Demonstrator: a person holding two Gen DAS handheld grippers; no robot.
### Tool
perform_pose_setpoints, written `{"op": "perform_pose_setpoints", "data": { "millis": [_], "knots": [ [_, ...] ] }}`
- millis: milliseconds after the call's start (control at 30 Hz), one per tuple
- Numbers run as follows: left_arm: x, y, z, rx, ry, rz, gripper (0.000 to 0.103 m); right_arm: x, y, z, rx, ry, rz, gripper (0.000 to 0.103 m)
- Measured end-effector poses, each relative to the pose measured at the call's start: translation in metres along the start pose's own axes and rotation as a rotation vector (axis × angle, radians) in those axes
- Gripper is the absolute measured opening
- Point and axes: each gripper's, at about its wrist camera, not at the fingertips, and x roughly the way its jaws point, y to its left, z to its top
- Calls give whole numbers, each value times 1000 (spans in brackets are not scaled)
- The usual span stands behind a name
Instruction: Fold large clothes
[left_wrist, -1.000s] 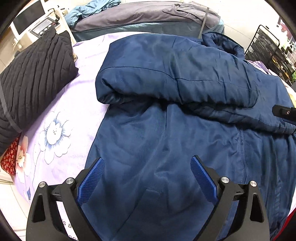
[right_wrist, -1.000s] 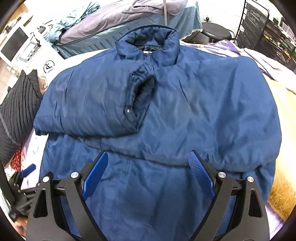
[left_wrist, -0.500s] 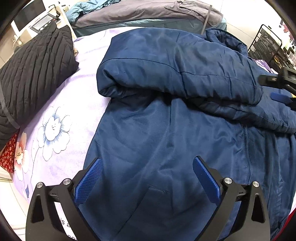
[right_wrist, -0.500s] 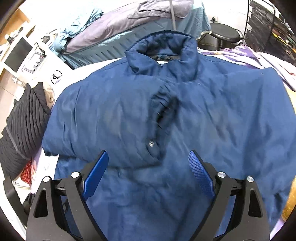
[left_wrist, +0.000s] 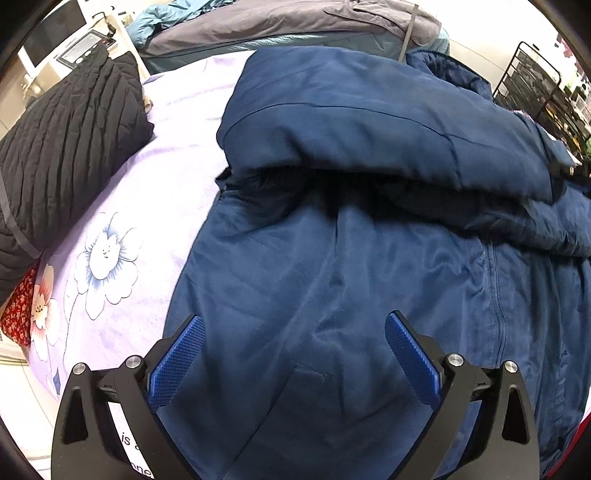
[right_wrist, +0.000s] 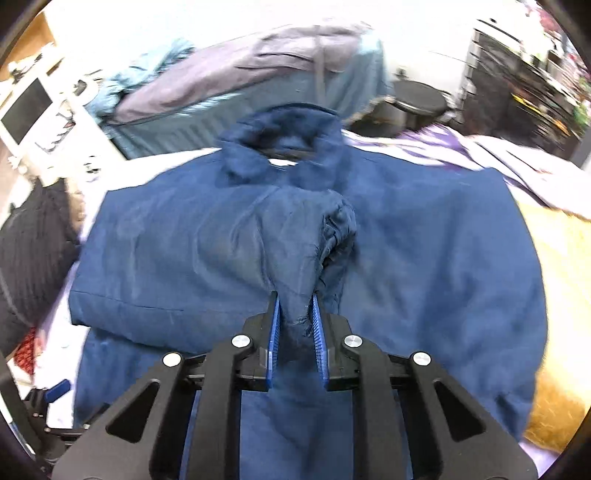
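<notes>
The navy jacket (right_wrist: 424, 258) is lying flat on the lilac bedsheet (left_wrist: 173, 166), one sleeve (right_wrist: 207, 258) folded across its chest. My right gripper (right_wrist: 295, 314) is closing on that sleeve's cuff end, fabric pinched between the pads; my left gripper (left_wrist: 291, 354) is hovering spread over the jacket's lower front. Next, I think, I am needing to straighten this sleeve.

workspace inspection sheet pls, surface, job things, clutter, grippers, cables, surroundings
surface: lilac bedsheet with a flower print, mostly covered.
job's things: navy jacket lies flat, collar at the far end; one sleeve is folded across the chest.
clutter: black quilted garment beside the jacket; red floral cloth at the bed's edge; yellow fuzzy fabric on the other side.
grippers: left gripper open above the jacket's lower front, holding nothing; right gripper closing, jaws pinching the sleeve's cuff end.
cables: nothing seen.
surroundings: second bed with a grey cover, black wire rack, round stool.
</notes>
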Motion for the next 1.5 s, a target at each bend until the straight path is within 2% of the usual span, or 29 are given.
{"op": "perform_pose_setpoints", "data": {
  "millis": [67,100,167,233,267,400,600,867,1033,1133,1233,1400,1500],
  "knots": [
    [2,-4,-1,11,5,-2,96,17,-7,-4,15,80,36,20],
    [2,-6,0,20,7,-3,96,25,-9,-7,13,114,44,25],
    [1,-9,0,33,1,-3,96,32,-11,-10,-6,123,5,41],
    [-2,-11,2,40,-9,-2,96,31,-13,-10,11,110,-48,66],
    [-4,-11,3,38,-12,-3,96,31,-15,-11,33,112,-47,68],
    [-7,-7,4,24,-27,-2,96,25,-22,-14,68,108,-20,68],
    [-9,-5,-1,24,-27,-1,96,0,-18,-38,18,86,-9,68],
    [-11,-13,-17,85,-36,20,96,-10,-16,-111,-98,179,-45,68],
    [-7,-13,-23,91,13,-32,94,-12,-20,-148,-127,239,-58,68],
    [-6,-13,-30,114,25,-63,91,-11,-28,-160,-104,268,-74,68],
    [-6,-12,-39,149,11,-53,92,-16,-36,-164,-83,268,-88,68],
    [-7,2,-50,164,-30,-28,92,-34,-65,-167,-30,232,-118,68],
    [-4,20,-53,148,-6,-25,92,-47,-92,-169,36,198,-126,68]
  ]
}}
